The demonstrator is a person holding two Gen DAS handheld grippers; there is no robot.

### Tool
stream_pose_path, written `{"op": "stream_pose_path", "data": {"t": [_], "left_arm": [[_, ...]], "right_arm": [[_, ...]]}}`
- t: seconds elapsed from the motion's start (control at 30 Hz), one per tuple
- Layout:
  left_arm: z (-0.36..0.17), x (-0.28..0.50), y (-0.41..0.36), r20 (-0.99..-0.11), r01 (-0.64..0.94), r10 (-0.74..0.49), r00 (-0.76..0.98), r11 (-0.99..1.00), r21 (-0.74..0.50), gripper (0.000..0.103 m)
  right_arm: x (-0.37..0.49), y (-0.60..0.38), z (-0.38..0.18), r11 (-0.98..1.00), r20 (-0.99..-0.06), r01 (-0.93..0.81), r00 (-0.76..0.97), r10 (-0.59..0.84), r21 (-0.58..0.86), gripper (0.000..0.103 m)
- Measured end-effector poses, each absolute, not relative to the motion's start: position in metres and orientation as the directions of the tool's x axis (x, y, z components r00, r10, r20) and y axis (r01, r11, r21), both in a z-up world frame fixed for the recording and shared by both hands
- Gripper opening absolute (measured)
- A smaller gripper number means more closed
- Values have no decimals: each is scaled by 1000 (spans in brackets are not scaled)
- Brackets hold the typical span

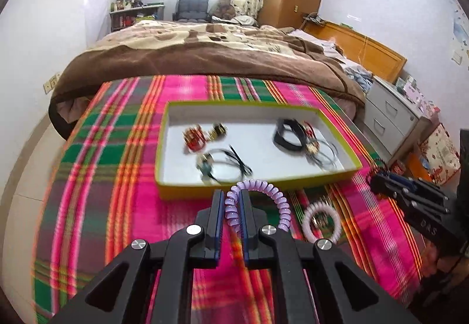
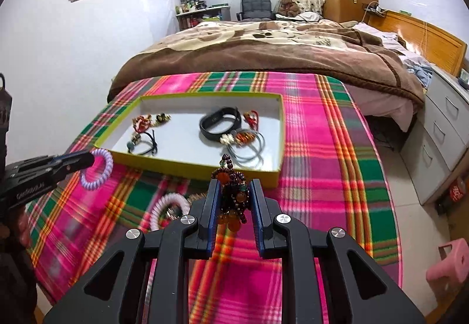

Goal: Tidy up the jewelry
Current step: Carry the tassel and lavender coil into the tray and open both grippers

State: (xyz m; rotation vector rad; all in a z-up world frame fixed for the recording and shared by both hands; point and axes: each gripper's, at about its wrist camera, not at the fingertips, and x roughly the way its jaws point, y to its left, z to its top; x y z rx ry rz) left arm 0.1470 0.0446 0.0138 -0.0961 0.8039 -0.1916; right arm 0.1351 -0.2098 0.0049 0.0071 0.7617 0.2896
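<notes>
My left gripper (image 1: 231, 193) is shut on a purple spiral coil bracelet (image 1: 275, 192), held above the plaid cloth just in front of the yellow-rimmed box (image 1: 187, 192). In the right wrist view the same left gripper (image 2: 88, 161) and purple coil (image 2: 101, 170) hang left of the box (image 2: 205, 168). My right gripper (image 2: 234, 183) is shut on a dark beaded bracelet with orange beads (image 2: 234, 198); it shows at the right edge of the left wrist view as the right gripper (image 1: 378, 177). A pale pink coil bracelet (image 1: 321, 224) (image 2: 170, 206) lies on the cloth between them.
The box holds a black wristband (image 2: 219, 123), red and gold pieces (image 2: 140, 121) and hair ties (image 2: 249, 148). A bed with a brown blanket (image 2: 263, 60) lies beyond the table. White drawers (image 2: 439, 142) and a pink stool (image 2: 448, 262) stand to the right.
</notes>
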Motion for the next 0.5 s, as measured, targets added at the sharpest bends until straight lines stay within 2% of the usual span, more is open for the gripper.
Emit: {"op": "stream_pose_path", "data": {"t": [0.5], "left_arm": [[15, 226, 71, -706, 79, -181, 685, 981, -175, 10]], "right_arm": [[199, -156, 2, 934, -701, -329, 635, 326, 137, 21]]}}
